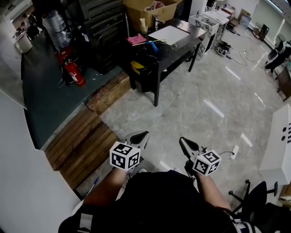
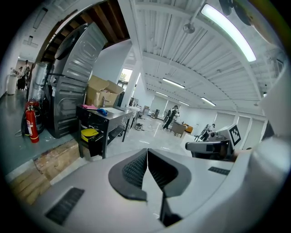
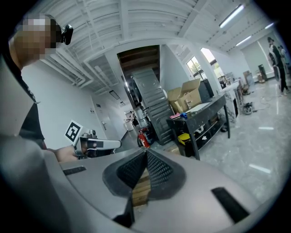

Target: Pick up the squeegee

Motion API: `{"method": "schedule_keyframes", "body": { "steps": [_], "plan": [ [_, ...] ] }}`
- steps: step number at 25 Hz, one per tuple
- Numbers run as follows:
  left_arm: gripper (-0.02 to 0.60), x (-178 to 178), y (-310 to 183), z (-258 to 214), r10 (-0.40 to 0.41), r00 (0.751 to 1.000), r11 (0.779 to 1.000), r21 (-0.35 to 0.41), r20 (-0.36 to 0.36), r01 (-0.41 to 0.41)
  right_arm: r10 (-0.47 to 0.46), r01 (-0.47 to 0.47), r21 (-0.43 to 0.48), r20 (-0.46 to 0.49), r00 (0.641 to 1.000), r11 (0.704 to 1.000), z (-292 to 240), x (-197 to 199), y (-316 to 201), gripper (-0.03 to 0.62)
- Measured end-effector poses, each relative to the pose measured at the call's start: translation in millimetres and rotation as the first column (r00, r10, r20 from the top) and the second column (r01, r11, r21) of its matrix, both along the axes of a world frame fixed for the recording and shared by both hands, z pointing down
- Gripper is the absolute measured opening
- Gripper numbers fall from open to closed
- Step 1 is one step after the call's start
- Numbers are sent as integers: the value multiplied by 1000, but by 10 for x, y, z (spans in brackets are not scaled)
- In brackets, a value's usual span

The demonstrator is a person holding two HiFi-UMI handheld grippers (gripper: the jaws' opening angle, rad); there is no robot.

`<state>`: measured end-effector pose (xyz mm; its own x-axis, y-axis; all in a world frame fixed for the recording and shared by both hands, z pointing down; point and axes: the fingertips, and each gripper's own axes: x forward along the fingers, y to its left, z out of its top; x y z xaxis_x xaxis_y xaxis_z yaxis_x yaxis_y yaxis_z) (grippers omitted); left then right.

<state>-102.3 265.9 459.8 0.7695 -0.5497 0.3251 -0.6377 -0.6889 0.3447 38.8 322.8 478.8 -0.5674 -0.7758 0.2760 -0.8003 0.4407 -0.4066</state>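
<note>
Holding both claws out low in front of me, side by side over the floor. Left claw (image 2: 147, 153): pads pressed together at the tips, nothing between them. Right claw (image 3: 146, 154): same story, ribbed pads meeting in one line, clamped on nothing at all.

Under the claws there's glossy pale grey floor (image 1: 218, 95). Off to my left a patch of wooden planks (image 1: 82, 141) lies flat, edging a darker green stretch of floor. A red fire extinguisher (image 1: 75, 73) stands upright on that green part, beside tall dark cabinets.

Further out, straight ahead, there's the black counter (image 1: 178, 50). That's where the squeegee (image 1: 153, 46) is: a small blue-handled tool lying on the counter top, well apart from both claws and too small from here to make out its blade. A pink cloth (image 1: 136, 39) lies just beside it on the left and a white sheet (image 1: 170, 34) on the right. An open cardboard box (image 1: 150, 11) stands at the counter's far end. Something yellow (image 1: 137, 67) sits on the lower shelf. Down at my right, a black office chair (image 1: 254, 195).
</note>
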Motion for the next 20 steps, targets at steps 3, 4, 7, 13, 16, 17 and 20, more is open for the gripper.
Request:
{"method": "schedule_keyframes", "body": {
  "steps": [3,4,7,13,16,17,20],
  "plan": [
    [17,-144,-26,0,13,1000,1000,-1,-12,-13,25,-25,2,0,1000,1000,-33,-78,-37,8],
    [17,-189,-34,9,19,1000,1000,-4,-16,-19,34,-34,4,3,999,999,-36,-103,-48,8],
    [17,-293,-19,64,38,999,999,-19,-24,-38,47,-47,5,4,999,999,-47,-193,-41,8],
    [17,-513,-54,300,29,1000,995,-92,11,-28,49,-50,-34,-26,998,998,32,-411,-11,9],
    [17,-574,-119,386,12,1000,993,-117,24,-9,46,-47,-46,-24,999,998,88,-430,-65,9],
    [17,-576,-150,395,9,1000,993,-117,25,-6,47,-48,-49,-21,999,998,97,-421,-100,9],
    [17,-538,-257,384,0,1000,994,-112,14,1,43,-43,-55,4,999,998,155,-381,-227,9]
  ]
}}
